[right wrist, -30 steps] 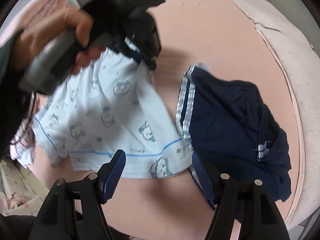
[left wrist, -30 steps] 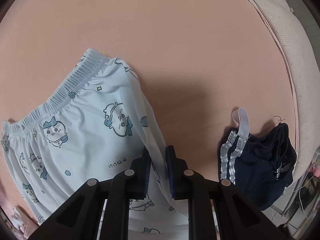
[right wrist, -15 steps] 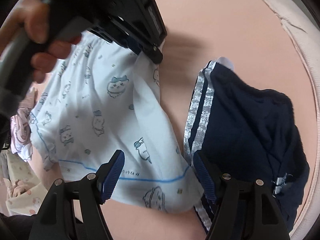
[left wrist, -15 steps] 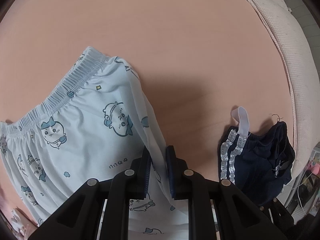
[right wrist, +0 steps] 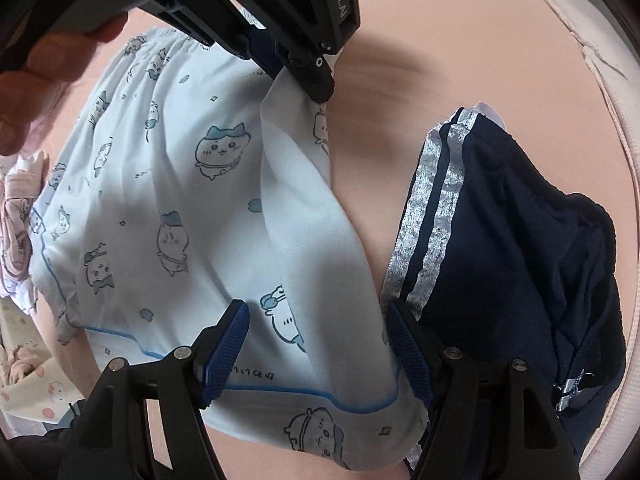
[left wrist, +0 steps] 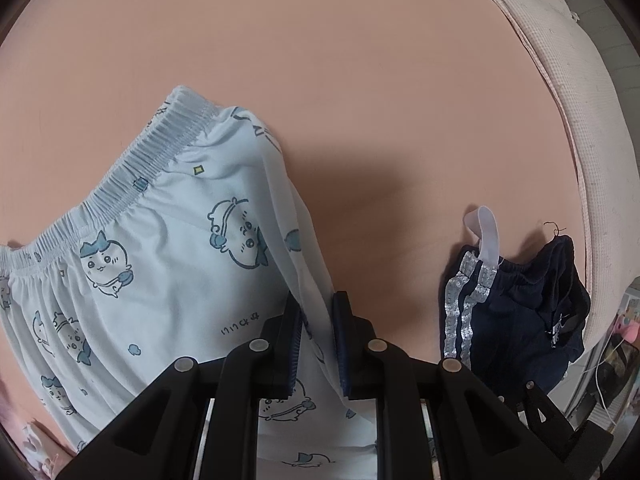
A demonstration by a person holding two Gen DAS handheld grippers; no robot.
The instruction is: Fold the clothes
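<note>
The light blue printed shorts [right wrist: 168,216] lie mostly spread on the pink bed [left wrist: 360,80], one side edge lifted; no finished fold shows, so most work remains. Their length runs from the elastic waistband [left wrist: 132,184] away to the hem. The left tongs [left wrist: 316,336] pinch that lifted edge. The right tongs [right wrist: 316,344] stand spread above the hem corner. Dark navy shorts [right wrist: 512,248] wait just beside.

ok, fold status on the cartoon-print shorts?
Done: the navy shorts look folded and set aside on the pink sheet. In hand: the left gripper is shut on a lifted side edge of the light blue cartoon-print shorts; the right gripper is open above their hem, not gripping. Left: the print shorts lie spread, no fold made yet.
</note>
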